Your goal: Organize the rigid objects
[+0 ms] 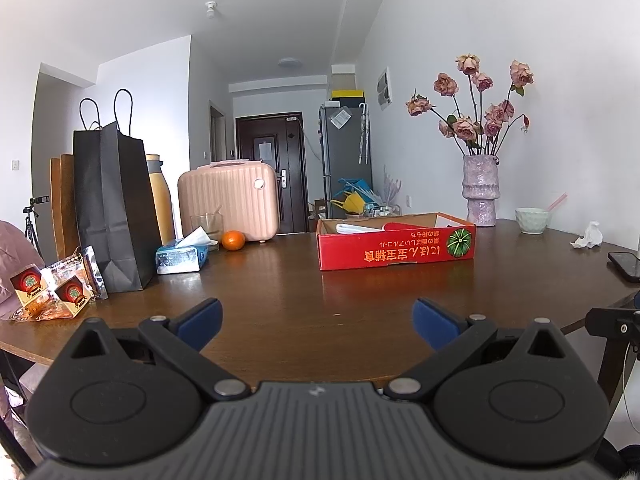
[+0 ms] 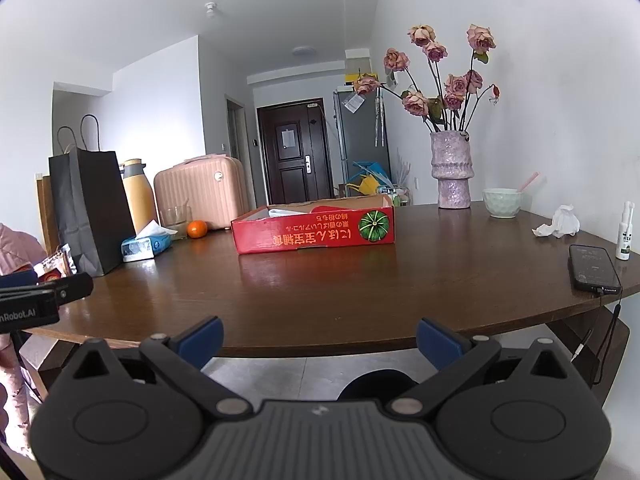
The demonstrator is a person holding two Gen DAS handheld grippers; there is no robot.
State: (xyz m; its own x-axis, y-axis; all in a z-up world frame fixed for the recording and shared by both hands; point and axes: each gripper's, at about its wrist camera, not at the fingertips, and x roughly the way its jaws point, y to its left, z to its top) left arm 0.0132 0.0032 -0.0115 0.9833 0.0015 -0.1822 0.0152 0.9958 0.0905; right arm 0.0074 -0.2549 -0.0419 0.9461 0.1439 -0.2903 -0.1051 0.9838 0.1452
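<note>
A shallow red cardboard box (image 1: 396, 248) with a pumpkin print lies on the dark wooden table (image 1: 280, 292); white and red items lie inside. It also shows in the right wrist view (image 2: 314, 234). My left gripper (image 1: 318, 322) is open and empty, low over the table's near edge, well short of the box. My right gripper (image 2: 320, 340) is open and empty, held in front of the table's near edge (image 2: 320, 346). An orange (image 1: 233, 240) and a tissue pack (image 1: 182, 256) lie left of the box. A black phone (image 2: 594, 268) lies at the right edge.
A black paper bag (image 1: 110, 208), snack packets (image 1: 56, 288), a yellow flask (image 2: 138, 194), a glass (image 1: 207, 226) and a pink case (image 1: 230, 200) stand at the left. A vase of roses (image 2: 452, 168), a bowl (image 2: 502, 202), crumpled tissue (image 2: 560, 222) and a spray bottle (image 2: 625, 236) stand at the right.
</note>
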